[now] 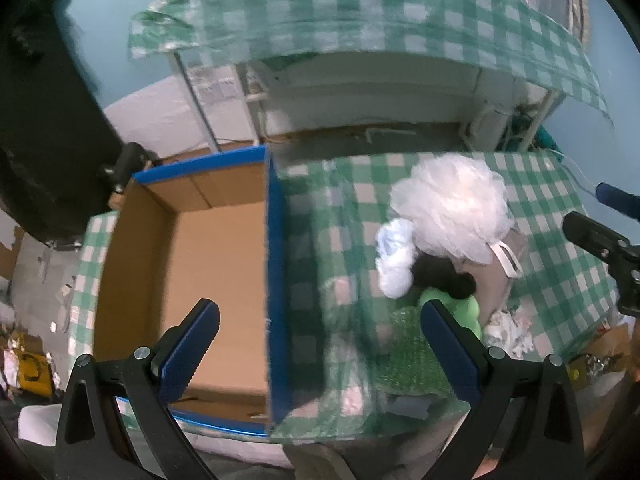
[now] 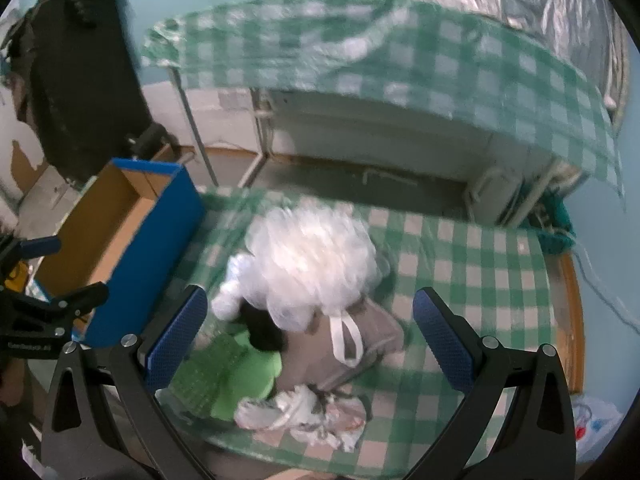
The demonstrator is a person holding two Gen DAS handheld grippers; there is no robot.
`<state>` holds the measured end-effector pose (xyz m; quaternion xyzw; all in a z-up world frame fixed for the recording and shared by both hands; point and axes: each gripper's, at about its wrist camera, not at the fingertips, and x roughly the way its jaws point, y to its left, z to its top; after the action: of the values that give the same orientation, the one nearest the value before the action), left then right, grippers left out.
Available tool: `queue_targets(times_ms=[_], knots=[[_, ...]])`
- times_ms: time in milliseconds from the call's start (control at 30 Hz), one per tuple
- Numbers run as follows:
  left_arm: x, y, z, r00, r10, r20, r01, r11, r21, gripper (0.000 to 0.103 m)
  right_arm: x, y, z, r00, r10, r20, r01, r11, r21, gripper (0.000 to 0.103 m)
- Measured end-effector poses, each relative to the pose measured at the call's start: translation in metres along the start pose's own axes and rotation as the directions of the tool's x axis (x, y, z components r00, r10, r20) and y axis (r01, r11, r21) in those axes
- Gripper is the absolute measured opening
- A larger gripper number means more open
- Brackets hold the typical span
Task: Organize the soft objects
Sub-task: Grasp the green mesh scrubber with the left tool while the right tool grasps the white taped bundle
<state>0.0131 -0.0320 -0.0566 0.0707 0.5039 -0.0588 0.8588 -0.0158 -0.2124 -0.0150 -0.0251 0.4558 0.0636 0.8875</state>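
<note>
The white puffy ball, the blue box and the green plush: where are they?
White mesh pouf (image 2: pixel 312 260): right wrist view, its fluffy middle.
Blue cardboard box (image 1: pixel 276 280): left wrist view, its blue side wall.
Green plush (image 2: pixel 256 376): right wrist view, its body.

Looks like I'm in someone's lived-in home: teal walls with peeling plaster, two tables under green checked cloths, a foil-wrapped bundle, clutter on the floor
</note>
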Motion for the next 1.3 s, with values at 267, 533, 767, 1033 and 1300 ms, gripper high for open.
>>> queue_targets(times_ms=[267, 533, 767, 1033, 1300], knots=[[0.025, -0.021, -0.011, 0.996, -0.012, -0.089, 0.017, 0.998, 0.057, 0.102, 0.025, -0.008, -0.033, 0.993, -0.021, -0.116, 0.017, 0.999, -0.035, 0.102], [0.05, -0.044, -0.023, 0.986, -0.032, -0.162, 0.048, 0.994, 0.098, 0.101, 0.05, -0.007, -0.062, 0.973, 0.017, -0.231, -0.024, 0.999, -0.028, 0.102], [0.068, -0.061, -0.034, 0.974, -0.037, -0.222, 0.069, 0.988, 0.137, 0.101, 0.073, -0.009, -0.079, 0.949, 0.034, -0.315, -0.047, 0.998, -0.031, 0.102], [0.083, -0.071, -0.038, 0.959, -0.053, -0.278, 0.097, 0.984, 0.147, 0.101, 0.098, -0.003, -0.099, 0.921, 0.026, -0.388, -0.053, 0.997, -0.058, 0.097], [0.094, -0.079, -0.041, 0.946, -0.079, -0.314, 0.13, 0.981, 0.144, 0.101, 0.108, -0.01, -0.102, 0.905, 0.094, -0.415, -0.11, 0.994, -0.016, 0.066]])
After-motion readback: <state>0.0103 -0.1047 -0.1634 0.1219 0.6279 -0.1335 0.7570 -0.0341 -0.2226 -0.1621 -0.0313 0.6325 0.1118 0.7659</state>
